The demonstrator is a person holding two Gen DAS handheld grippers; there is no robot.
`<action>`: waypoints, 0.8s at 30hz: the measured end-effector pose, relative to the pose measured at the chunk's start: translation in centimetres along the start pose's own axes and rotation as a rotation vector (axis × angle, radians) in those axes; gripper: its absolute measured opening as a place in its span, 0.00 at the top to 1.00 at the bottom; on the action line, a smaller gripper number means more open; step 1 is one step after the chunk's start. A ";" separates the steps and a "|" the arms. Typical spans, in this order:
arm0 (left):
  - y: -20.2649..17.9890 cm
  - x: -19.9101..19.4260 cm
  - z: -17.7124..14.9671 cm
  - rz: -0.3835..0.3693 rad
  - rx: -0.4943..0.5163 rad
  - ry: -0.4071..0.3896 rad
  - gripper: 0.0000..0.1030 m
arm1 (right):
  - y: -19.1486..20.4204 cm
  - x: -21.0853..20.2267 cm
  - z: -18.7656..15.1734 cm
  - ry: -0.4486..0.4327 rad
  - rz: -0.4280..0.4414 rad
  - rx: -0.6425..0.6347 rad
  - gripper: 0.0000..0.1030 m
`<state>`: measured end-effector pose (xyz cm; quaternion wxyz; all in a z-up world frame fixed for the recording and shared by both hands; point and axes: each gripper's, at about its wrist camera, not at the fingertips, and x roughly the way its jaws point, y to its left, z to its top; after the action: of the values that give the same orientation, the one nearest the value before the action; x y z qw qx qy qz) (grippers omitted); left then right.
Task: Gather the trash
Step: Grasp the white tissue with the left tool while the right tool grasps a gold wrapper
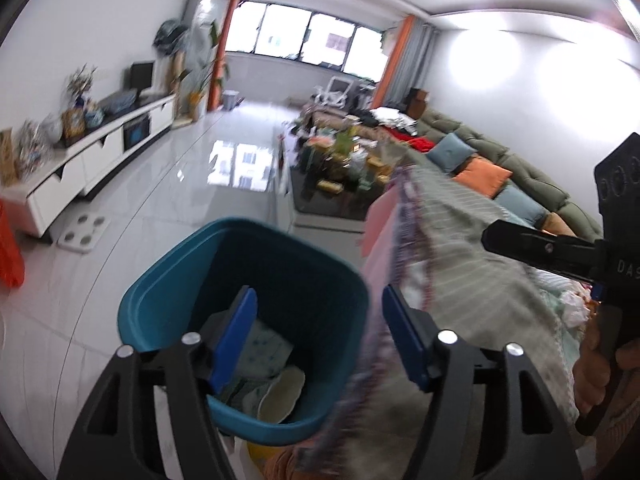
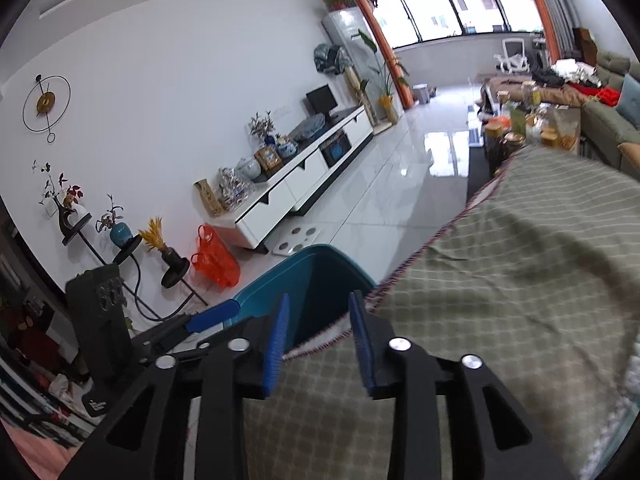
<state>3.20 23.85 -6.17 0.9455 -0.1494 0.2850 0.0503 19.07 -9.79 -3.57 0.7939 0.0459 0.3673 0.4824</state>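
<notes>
A teal bin [image 1: 168, 312] stands on the floor beside a table edge draped in a green checked cloth [image 1: 460, 248]. Inside it lie crumpled dotted paper [image 1: 268, 348] and a pale oval piece [image 1: 280, 396]. My left gripper [image 1: 318, 336] hangs over the bin's mouth, open, with nothing between its blue pads. My right gripper [image 2: 320, 340] sits over the cloth's fringed edge [image 2: 520, 280] next to the bin [image 2: 280, 276]. It is open too, with nothing pressed between the pads. Each gripper shows in the other's view: the right one [image 1: 520, 246] held by a hand [image 1: 596, 372], the left one's finger [image 2: 212, 314].
An orange plastic bag [image 2: 216, 260] and a white floor scale [image 2: 298, 238] lie by the long white TV cabinet [image 2: 288, 196]. A black plant stand [image 2: 120, 252] is at the left wall. A cluttered coffee table [image 1: 340, 168] and a green sofa [image 1: 500, 160] lie beyond the table.
</notes>
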 end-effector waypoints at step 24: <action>-17.6 0.8 -3.5 -0.383 0.296 0.037 0.08 | -10.0 -16.7 -7.5 -0.179 -0.383 0.163 0.39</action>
<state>5.23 6.00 -4.92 0.9439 -0.0613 0.2731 -0.1751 17.27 -30.56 -4.30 0.8940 0.0818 0.3351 0.2859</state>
